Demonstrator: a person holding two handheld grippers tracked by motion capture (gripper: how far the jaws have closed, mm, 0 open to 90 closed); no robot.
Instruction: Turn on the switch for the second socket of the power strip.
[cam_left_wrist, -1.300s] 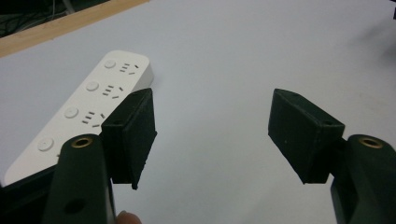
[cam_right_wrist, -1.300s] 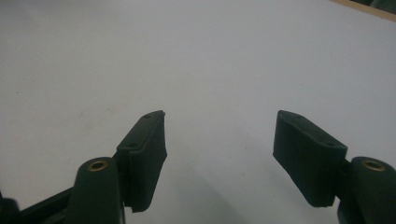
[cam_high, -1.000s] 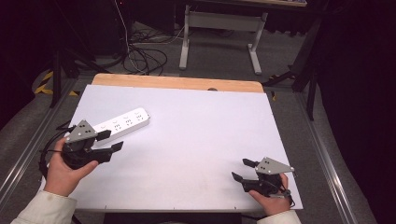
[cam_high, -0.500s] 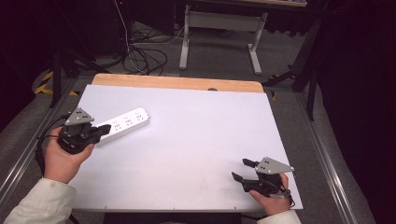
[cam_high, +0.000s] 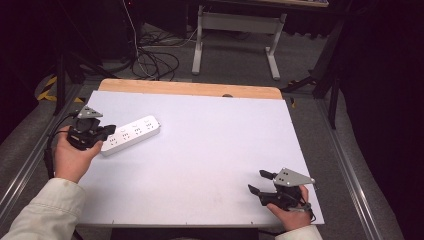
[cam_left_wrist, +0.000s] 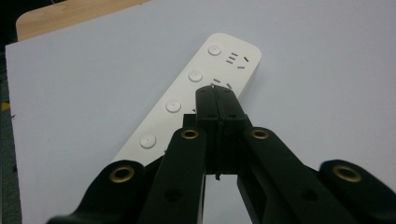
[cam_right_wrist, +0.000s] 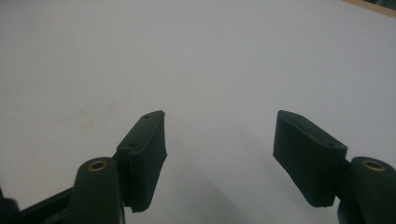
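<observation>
A white power strip (cam_high: 132, 134) lies at an angle on the left part of the white table top (cam_high: 210, 150). My left gripper (cam_high: 111, 131) is held over the strip's near-left end, jaws pressed together with nothing between them. In the left gripper view the shut tips (cam_left_wrist: 218, 95) hang over the power strip (cam_left_wrist: 187, 88), beside its row of round buttons; whether they touch it I cannot tell. My right gripper (cam_high: 257, 181) rests near the front right corner, open. In the right gripper view its gripper (cam_right_wrist: 219, 140) has bare table between its pads.
A wooden strip (cam_high: 190, 89) runs along the table's far edge. Beyond it, on the floor, lie loose cables (cam_high: 150, 60) and the legs of a metal frame (cam_high: 235, 30). A cable trails from the left gripper off the table's left edge.
The left gripper has moved away from the person to the strip's near end, and its jaws have gone from open to shut. The right gripper has stayed where it was.
</observation>
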